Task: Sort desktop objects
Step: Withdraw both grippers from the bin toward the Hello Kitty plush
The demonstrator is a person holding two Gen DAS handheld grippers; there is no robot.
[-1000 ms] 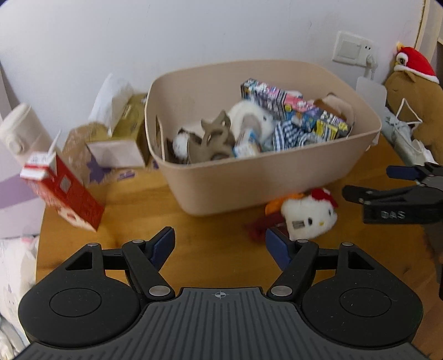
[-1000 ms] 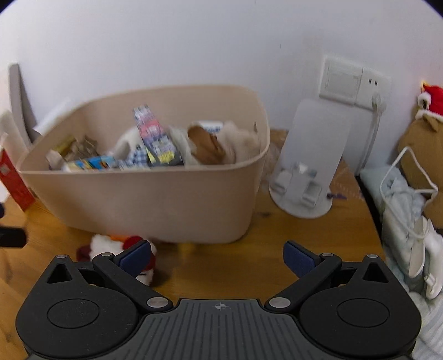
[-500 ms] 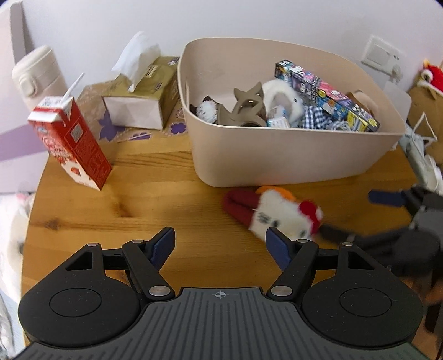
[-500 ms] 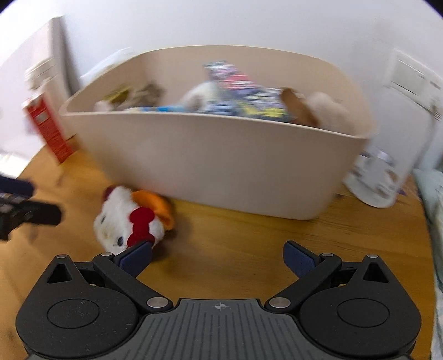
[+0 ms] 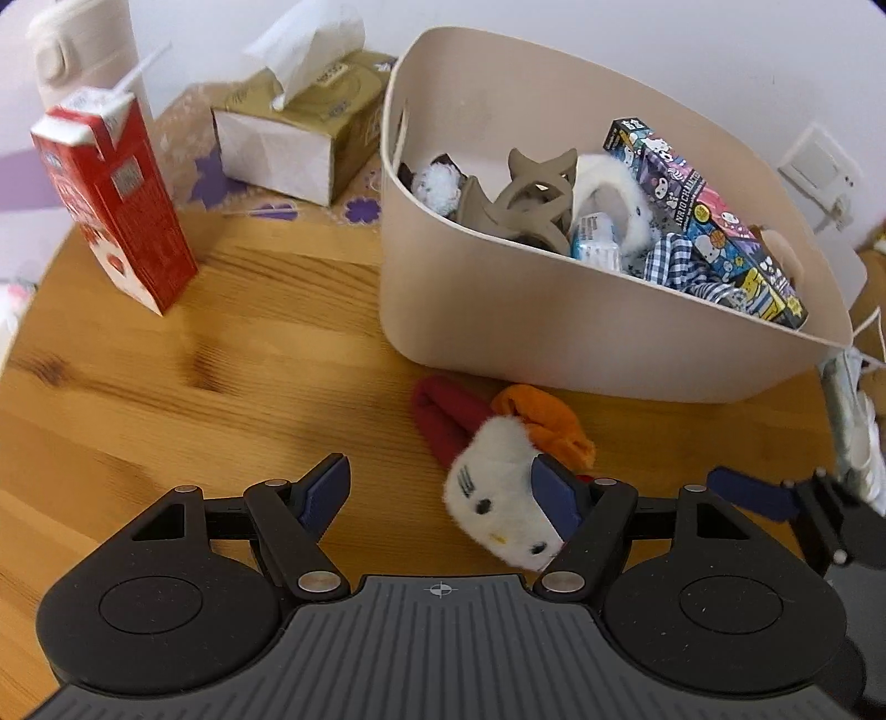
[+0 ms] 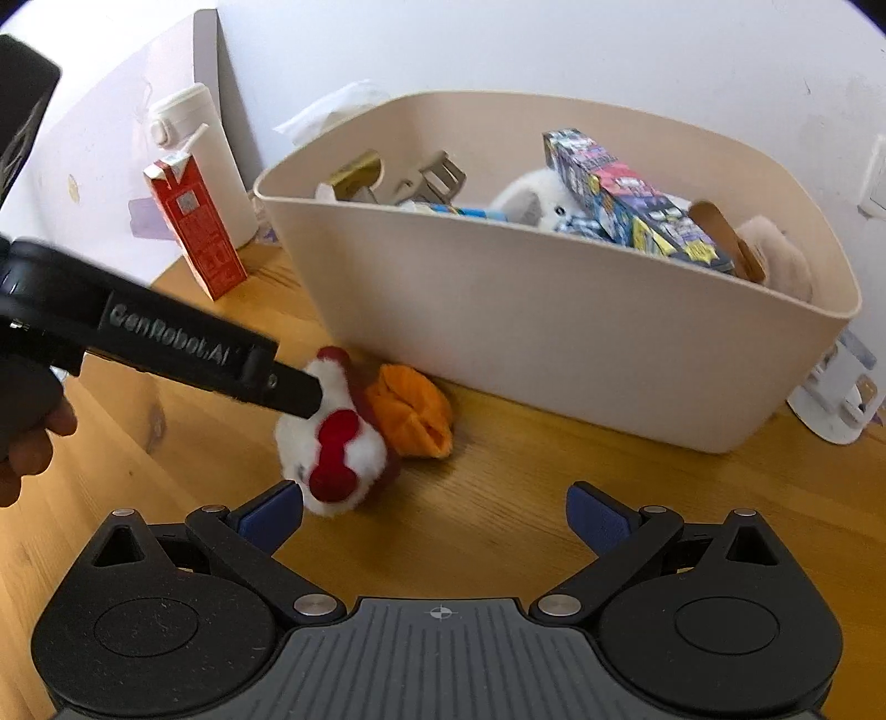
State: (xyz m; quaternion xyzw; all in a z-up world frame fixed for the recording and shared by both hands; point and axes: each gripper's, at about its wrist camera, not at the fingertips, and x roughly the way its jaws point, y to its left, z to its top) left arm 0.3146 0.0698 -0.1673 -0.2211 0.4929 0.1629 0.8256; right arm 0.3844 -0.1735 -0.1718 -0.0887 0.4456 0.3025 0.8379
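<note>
A white plush cat (image 5: 498,498) with a red bow and orange and dark red parts lies on the wooden table (image 5: 221,387), just in front of the beige bin (image 5: 554,321). My left gripper (image 5: 440,490) is open and low over the plush; its head sits between the fingers, close against the right pad. The right gripper (image 6: 434,512) is also open, with the plush (image 6: 343,443) just ahead of its left pad. A finger of the left gripper (image 6: 288,390) reaches over the plush from the left. The bin (image 6: 554,332) holds several items.
A red drink carton (image 5: 122,221), a tissue box (image 5: 299,133) and a white bottle (image 5: 72,50) stand at the back left. A white phone stand (image 6: 836,399) sits right of the bin. The table's rounded edge runs along the left.
My left gripper has rolled and come down toward the plush, which now lies between its fingers. The right gripper swung left to face the plush, and the left gripper now crosses its view.
</note>
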